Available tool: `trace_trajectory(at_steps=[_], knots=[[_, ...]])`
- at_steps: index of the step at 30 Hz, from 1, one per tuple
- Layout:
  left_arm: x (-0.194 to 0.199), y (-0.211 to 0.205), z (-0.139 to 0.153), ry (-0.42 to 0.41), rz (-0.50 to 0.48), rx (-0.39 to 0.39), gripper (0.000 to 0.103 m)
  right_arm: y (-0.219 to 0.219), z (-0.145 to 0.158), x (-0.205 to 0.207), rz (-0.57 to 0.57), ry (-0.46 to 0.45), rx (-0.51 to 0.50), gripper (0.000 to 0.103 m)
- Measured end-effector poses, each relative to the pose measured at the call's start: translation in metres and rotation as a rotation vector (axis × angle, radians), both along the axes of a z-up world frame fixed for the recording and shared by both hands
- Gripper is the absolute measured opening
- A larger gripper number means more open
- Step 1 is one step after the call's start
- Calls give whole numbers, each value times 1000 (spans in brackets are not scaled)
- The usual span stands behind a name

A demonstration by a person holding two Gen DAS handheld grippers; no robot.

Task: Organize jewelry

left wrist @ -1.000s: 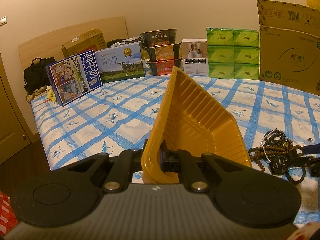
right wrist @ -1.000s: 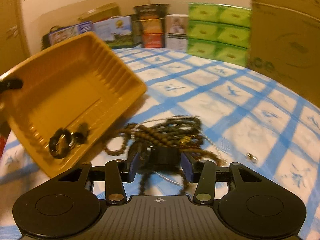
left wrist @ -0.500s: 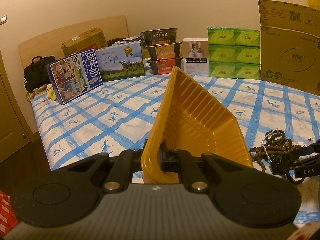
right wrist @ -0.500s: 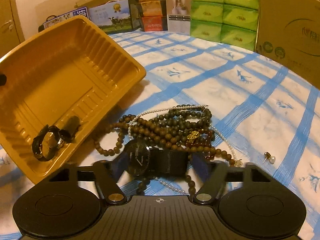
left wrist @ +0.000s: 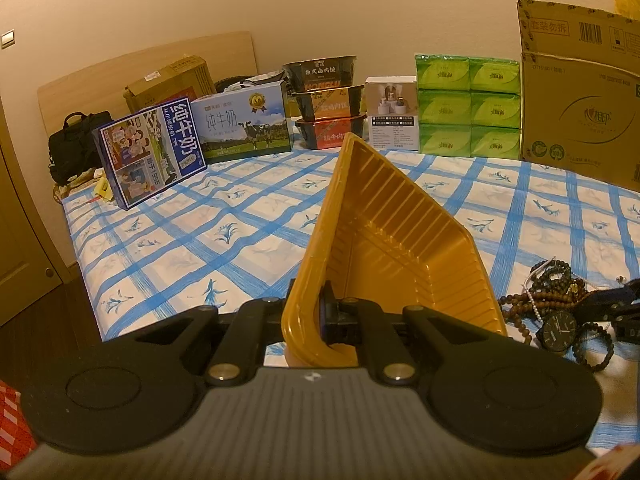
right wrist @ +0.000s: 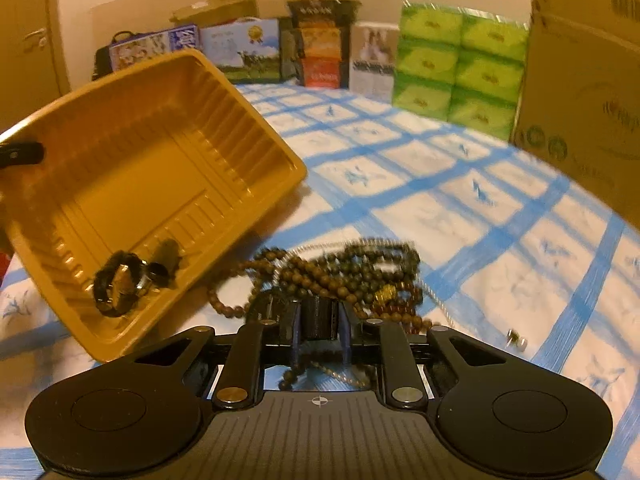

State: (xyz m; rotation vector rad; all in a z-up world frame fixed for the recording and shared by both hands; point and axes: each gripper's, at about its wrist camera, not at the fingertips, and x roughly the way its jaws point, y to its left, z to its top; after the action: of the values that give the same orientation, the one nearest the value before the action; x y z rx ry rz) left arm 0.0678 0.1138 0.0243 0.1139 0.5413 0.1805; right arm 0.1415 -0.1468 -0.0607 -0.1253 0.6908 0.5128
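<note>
Tray tipped, watch strap pinched.
My left gripper (left wrist: 320, 316) clamps the yellow tray (left wrist: 400, 248) rim; my right gripper (right wrist: 319, 320), jaws just closing, pinches the black watch (left wrist: 557, 330) strap beside the tray, among bead strands (right wrist: 340, 276).

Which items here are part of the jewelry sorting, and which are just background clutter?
Job:
yellow tray, tilted, pinched by left gripper
black watch, strap clamped in right gripper, whose jaws just closed
bead strands
dark bracelet in tray
earring

Lying about:
milk cartons
green tissue packs
cardboard box
</note>
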Motion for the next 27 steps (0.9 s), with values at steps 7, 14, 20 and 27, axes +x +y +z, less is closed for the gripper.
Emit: trace_trajectory(at_steps=[7, 14, 20, 27], knots=[[0, 1, -1, 0, 1, -1, 7, 12, 25, -8, 41, -98, -8, 19], [0, 1, -1, 1, 0, -1, 7, 38, 50, -5, 114, -132, 53, 19], [0, 1, -1, 0, 0, -1, 7, 74, 54, 6, 193, -74, 155, 19], [0, 0, -1, 0, 2, -3, 7, 103, 43, 17, 238, -2, 219, 19]])
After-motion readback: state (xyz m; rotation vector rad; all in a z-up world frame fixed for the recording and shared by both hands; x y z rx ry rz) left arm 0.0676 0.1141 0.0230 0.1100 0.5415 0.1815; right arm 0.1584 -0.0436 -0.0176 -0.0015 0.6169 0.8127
